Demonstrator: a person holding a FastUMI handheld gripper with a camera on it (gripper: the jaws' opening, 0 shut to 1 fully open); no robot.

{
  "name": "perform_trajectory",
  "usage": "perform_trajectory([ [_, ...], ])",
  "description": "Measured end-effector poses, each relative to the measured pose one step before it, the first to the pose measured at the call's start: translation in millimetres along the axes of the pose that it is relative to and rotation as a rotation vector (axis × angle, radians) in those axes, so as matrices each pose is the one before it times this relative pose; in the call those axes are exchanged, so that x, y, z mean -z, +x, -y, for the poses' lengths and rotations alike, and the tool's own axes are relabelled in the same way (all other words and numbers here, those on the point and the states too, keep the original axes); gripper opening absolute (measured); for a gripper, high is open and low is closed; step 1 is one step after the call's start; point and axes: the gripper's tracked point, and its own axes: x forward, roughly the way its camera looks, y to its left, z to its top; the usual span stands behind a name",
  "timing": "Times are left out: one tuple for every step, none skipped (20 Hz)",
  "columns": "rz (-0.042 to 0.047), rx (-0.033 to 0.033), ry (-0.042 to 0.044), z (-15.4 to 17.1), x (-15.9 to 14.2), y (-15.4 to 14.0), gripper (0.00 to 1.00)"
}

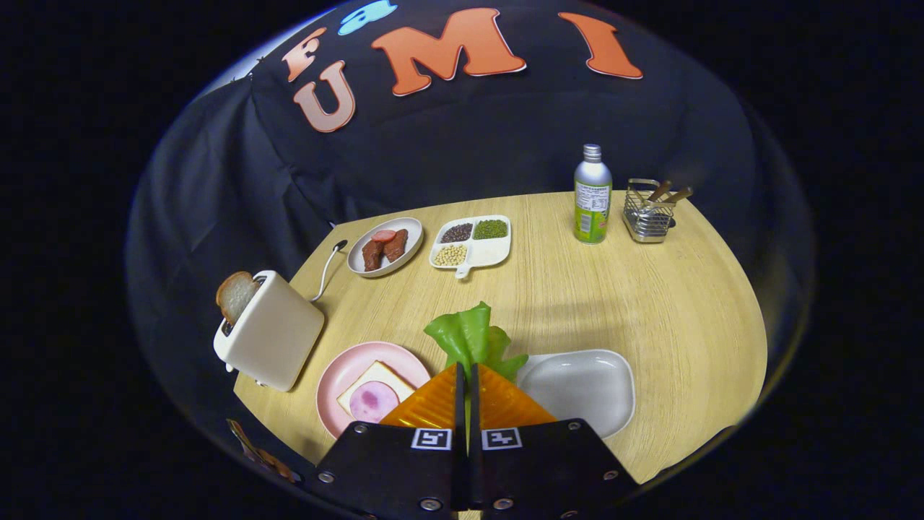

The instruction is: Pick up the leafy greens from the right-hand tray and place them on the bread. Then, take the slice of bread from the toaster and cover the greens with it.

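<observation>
Two claw fingers clamped on leafy greens, leaf upright, long axis pointing away, above wooden table.

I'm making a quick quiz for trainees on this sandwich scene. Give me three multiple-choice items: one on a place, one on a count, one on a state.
1. Where is the slice of bread with the pink meat?
A. in the toaster
B. on the pink plate
C. in the white tray

2. How many filled sections does the divided dish hold?
A. one
B. three
C. five

3. What are the gripper's fingers doing?
A. spread wide over the table
B. closed on the bottle
C. closed on the leafy greens

Answers:
1 B: the bread with its meat round lies on the pink plate, beside the toaster.
2 B: the divided dish shows dark, green and pale heaps.
3 C: the gripper pinches the leafy greens, which stand up just ahead of the fingers, next to the white tray.
</observation>
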Motion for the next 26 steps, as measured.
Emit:
perform_trajectory([
  [-0.00743, -0.01354, -0.0093, -6.79, 1.82, 3.98, 0.01],
  [-0.00722, -0.01445, -0.01098, -7.12, 1.29, 3.84, 0.01],
  [-0.00738, -0.00476, -0.00523, -5.21, 2.1, 3.33, 0.01],
  [-0.01413, -0.00872, -0.0111, -6.53, 2.67, 3.6, 0.01],
  [-0.0093, -0.00755, -0.00936, -5.0, 1.85, 3.71, 0.01],
  [-0.00755, -0.01136, -0.01087, -5.44, 0.77, 3.97, 0.01],
  [-0.00671, -0.01287, -0.00742, -8.27, 1.6, 3.49, 0.02],
  [-0.00969, -0.01267, -0.0099, -6.98, 1.37, 3.48, 0.01],
  [-0.00418, -0.00716, -0.00869, -6.09, 1.18, 3.99, 0.01],
  [-0.0096, 0.00124, -0.01645, -4.03, 2.68, 6.43, 0.01],
  [-0.02101, -0.00217, -0.0163, -4.82, 6.2, 4.56, 0.01],
  [-0.01863, -0.01682, -0.01079, -8.68, 4.47, 5.86, 0.02],
  [-0.01363, -0.01515, -0.00697, -8.55, 2.78, 4.67, 0.02],
  [-0.00614, -0.01069, -0.00872, -5.72, 0.48, 4.13, 0.02],
  [-0.0049, -0.00123, -0.01057, -3.38, 0.91, 3.47, 0.02],
  [-0.00561, 0.00124, -0.00933, -3.04, 0.52, 4.35, 0.02],
  [-0.01083, -0.00346, -0.0059, -2.86, 2.1, 3.52, 0.02],
  [-0.0098, -0.00282, -0.00044, -2.41, 1.93, 4.09, 0.02],
  [-0.00947, -0.00298, -0.00506, -2.49, 1.32, 3.27, 0.02],
  [-0.00642, 0.00022, -0.00346, -1.43, 0.7, 3.98, 0.02],
  [-0.0092, -0.00344, -0.00608, -3.64, 2.41, 3.67, 0.02],
  [-0.01085, -0.0067, -0.00247, -4.37, 2.22, 5.51, 0.02],
  [-0.01181, -0.00735, -0.0045, -5.35, 1.86, 4.15, 0.02],
  [-0.01248, -0.00069, -0.00515, -1.97, 1.72, 5.02, 0.02],
  [-0.00825, -0.00073, -0.00721, -1.68, 1.55, 5.05, 0.02],
  [-0.00668, 0.00277, -0.00112, -0.19, 0.16, 2.88, 0.02],
])
